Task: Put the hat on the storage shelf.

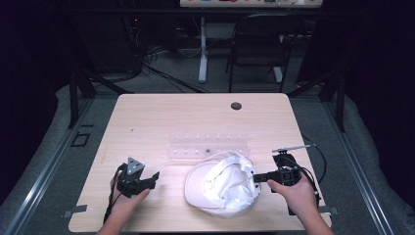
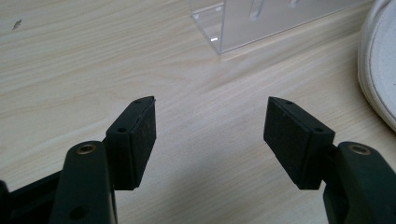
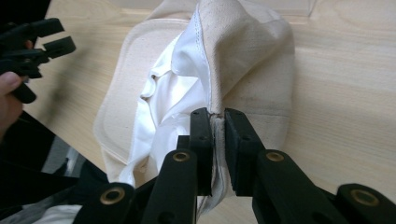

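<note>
Right claw (image 3: 215,114) clenched on rim seam of white fabric cap (image 1: 222,183), lying inside-up near front edge of light wooden table (image 1: 161,115). Left claw (image 2: 210,116) released, jaws apart over bare table toward front-left corner. Clear acrylic rack (image 1: 208,145) just behind cap.

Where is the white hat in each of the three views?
High view: the hat lies at the table's near edge, right of centre, its right side pinched by the right gripper.
Left gripper view: a strip of its brim at the right edge.
Right gripper view: centre, its edge clamped between the jaws.
Shared landmark: the clear rack, just beyond the hat, top centre in the left gripper view.
</note>
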A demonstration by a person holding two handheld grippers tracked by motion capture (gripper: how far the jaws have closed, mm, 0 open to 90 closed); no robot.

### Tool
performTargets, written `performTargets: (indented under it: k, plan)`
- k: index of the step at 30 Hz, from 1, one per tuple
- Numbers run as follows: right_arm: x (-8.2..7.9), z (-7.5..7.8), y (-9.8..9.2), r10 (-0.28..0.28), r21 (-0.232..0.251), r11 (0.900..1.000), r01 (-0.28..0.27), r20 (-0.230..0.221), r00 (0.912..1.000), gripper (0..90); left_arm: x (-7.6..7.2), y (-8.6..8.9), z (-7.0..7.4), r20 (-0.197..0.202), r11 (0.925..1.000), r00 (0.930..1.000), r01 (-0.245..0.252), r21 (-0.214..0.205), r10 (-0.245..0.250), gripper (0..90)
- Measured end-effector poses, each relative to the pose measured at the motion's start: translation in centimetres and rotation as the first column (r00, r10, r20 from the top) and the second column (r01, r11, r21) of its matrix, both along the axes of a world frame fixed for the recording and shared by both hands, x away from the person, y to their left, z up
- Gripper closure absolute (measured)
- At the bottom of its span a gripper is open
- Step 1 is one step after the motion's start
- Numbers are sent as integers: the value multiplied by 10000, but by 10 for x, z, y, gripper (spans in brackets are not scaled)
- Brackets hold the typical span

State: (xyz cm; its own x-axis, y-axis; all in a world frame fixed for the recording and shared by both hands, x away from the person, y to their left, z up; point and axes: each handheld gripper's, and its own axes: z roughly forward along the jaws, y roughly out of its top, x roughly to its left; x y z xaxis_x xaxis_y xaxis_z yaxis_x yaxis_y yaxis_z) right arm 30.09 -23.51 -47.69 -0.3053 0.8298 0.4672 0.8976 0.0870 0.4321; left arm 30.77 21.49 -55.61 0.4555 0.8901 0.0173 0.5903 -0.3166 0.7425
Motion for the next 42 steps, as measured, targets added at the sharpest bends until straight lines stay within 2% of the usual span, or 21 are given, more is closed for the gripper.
performTargets:
  k: [6,11,14,18,22,24,27,29,30,33,34,36,37,38,41,42]
  plan:
    - [2,6,2,136,-209,9997,-136,-18,9999,821,-1,-1,-1,-55,10000,10000,-41,-40,40,349]
    - [1,12,5,-29,-733,9973,60,423,9991,822,-1,-2,-1,-49,10000,10000,37,-21,-37,349]
    - [1,16,6,-114,-835,9964,162,579,9983,822,-1,-2,-2,-91,10000,10000,39,-45,-39,350]
    - [3,21,8,-80,-1082,9940,127,436,9990,822,-2,-2,0,62,10000,9999,92,-19,-92,350]
    - [5,26,12,-96,-1094,9939,128,293,9995,822,-3,-3,0,90,10000,9999,84,-15,-83,350]
    - [6,32,16,-1,-1433,9897,36,246,9997,822,-4,-3,1,150,9999,9997,171,-27,-171,350]
    - [7,35,18,49,-1503,9886,-23,169,9998,822,-5,-3,1,167,9998,9997,170,-56,-169,349]
    - [9,39,19,125,-1239,9922,-114,81,9999,822,-5,-3,1,175,9999,9997,151,-69,-149,349]
    - [12,42,18,229,-905,9956,-236,-90,9997,822,-4,-3,0,161,9999,9998,153,-52,-152,349]
    - [14,44,17,185,-712,9973,-200,-213,9996,822,-4,-3,0,140,9998,9997,210,-44,-210,350]
    - [17,46,16,150,-379,9992,-161,-280,9995,822,-4,-4,0,145,9996,9995,291,-60,-290,350]
    - [19,48,14,158,-20,9999,-159,-429,9990,823,-5,-6,2,290,9988,9984,479,108,-482,353]
    - [19,48,14,158,-20,9999,-159,-429,9990,823,-5,-6,2,290,9988,9984,479,108,-482,353]
    - [21,50,14,143,297,9995,-123,-667,9977,822,-5,-8,3,302,9984,9980,546,155,-550,353]
    - [22,52,12,228,545,9983,-186,-774,9967,822,-6,-9,2,249,9982,9980,582,117,-585,358]
    - [24,52,11,153,883,9961,-78,-836,9964,823,-5,-8,2,235,9981,9978,616,79,-618,358]
